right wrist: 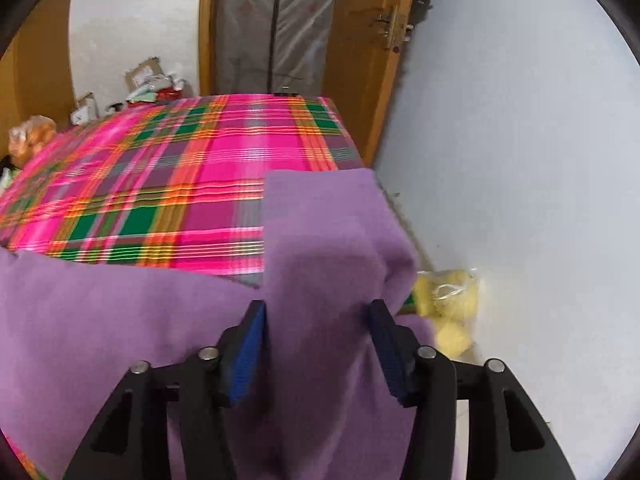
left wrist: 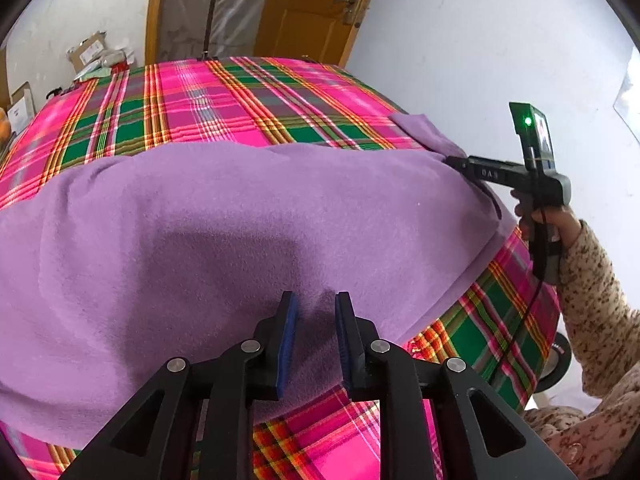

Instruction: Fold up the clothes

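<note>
Nearest, in the left wrist view, the left gripper (left wrist: 316, 308) stood with its blue pads (left wrist: 289, 332) a little apart, a low ridge of the purple garment (left wrist: 240, 216) rising in the gap; whether the pads pressed that ridge could not be told. The garment lay spread across most of the plaid-covered table (left wrist: 224, 96), its near hem cut off behind the gripper's black frame.

Nearest in the right wrist view, the right gripper (right wrist: 318, 328) had its jaws apart, a fold of the same purple garment (right wrist: 328, 240) draped between them and hanging below. The cloth met the inner face of each pad (right wrist: 250, 354), but a firm grip could not be confirmed. The whole view was smeared by motion blur.

Further off in the left wrist view, the right gripper (left wrist: 460, 161) showed side-on at the garment's far right corner, held by a hand (left wrist: 548, 224) in a speckled sleeve (left wrist: 592, 300); its fingertips were hidden in the cloth.

On the floor beside the table lay a yellow bag (right wrist: 448, 304), blurred. Beyond the table's far edge stood cardboard boxes (left wrist: 90, 54), indistinct, and a wooden door (left wrist: 316, 8).
</note>
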`<state>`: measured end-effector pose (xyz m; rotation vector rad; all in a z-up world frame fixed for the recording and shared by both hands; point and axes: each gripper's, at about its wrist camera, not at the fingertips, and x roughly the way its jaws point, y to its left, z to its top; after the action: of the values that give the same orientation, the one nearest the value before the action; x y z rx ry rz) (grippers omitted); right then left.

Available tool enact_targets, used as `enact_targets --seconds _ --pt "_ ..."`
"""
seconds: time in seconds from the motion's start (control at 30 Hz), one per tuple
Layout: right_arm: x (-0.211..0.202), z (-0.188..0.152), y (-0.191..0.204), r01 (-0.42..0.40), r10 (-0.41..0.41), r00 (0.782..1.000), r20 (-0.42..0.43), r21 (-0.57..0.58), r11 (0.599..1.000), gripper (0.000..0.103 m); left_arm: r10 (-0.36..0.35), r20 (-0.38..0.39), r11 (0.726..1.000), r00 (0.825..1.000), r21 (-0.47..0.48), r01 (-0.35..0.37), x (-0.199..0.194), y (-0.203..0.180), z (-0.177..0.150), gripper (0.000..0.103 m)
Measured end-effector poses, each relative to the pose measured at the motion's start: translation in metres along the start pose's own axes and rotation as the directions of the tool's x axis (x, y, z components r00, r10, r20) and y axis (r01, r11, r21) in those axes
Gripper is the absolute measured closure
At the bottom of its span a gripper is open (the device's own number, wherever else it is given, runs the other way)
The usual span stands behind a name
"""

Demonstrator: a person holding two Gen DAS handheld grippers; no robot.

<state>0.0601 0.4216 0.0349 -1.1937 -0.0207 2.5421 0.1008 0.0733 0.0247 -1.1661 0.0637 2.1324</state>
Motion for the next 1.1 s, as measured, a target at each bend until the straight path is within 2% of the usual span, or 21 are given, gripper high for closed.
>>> enact_targets --seconds 0.07,0.17,0.33,0.43,0.5,0.6,0.77,0.9,0.97,1.07,1.1 --pt "-0.001 0.0 -0.008 -0.004 0.004 1.0 0.007 0.033 0.999 0.083 -0.001 -0.001 1.0 1.0 -0.005 0.001 0.001 0.001 -0.001 0.083" --pt "-0.005 -0.004 -0.024 -0.036 0.034 0.999 0.028 0.105 0.994 0.09 -0.003 -0.003 1.0 1.0 -0.012 0.003 0.003 0.002 -0.001 0.083" --pt "-0.013 -0.017 -0.057 -0.105 0.09 0.994 0.067 0.269 0.957 0.091 -0.001 -0.009 1.0 1.0 -0.012 0.0 0.004 0.003 0.0 0.083" --pt "-0.015 -0.03 -0.086 -0.168 0.138 0.985 0.101 0.43 0.887 0.091 0.002 -0.012 1.0 1.0 -0.008 -0.002 0.005 0.003 0.0 0.083" --pt "-0.013 -0.044 -0.109 -0.185 0.156 0.983 0.1 0.542 0.82 0.091 0.0 -0.012 1.0 1.0 -0.01 0.0 0.004 0.004 0.0 0.083" --pt "-0.004 -0.06 -0.131 -0.19 0.18 0.98 0.081 0.634 0.75 0.091 0.0 -0.016 1.0 1.0 -0.012 0.0 0.005 0.005 0.0 0.083" --pt "-0.007 -0.066 -0.147 -0.106 0.092 0.994 0.056 0.675 0.73 0.09 0.002 -0.018 1.0 1.0 -0.015 -0.002 0.005 0.005 0.001 0.082" --pt "-0.013 -0.071 -0.152 -0.113 0.104 0.993 0.053 0.662 0.741 0.09 0.002 -0.022 1.0 1.0 -0.015 -0.003 0.007 0.006 0.001 0.082" --pt "-0.012 -0.075 -0.153 -0.149 0.137 0.988 0.072 0.675 0.723 0.09 0.002 -0.021 1.0 1.0 -0.018 -0.002 0.007 0.006 0.001 0.082" --pt "-0.005 -0.079 -0.155 -0.267 0.247 0.96 0.134 0.708 0.653 0.089 -0.001 -0.02 1.0 1.0 -0.021 0.001 0.008 0.006 0.001 0.082" --pt "-0.003 -0.08 -0.155 -0.299 0.278 0.949 0.15 0.715 0.632 0.08 -0.002 -0.02 1.0 1.0 -0.022 0.001 0.007 0.006 0.0 0.082"
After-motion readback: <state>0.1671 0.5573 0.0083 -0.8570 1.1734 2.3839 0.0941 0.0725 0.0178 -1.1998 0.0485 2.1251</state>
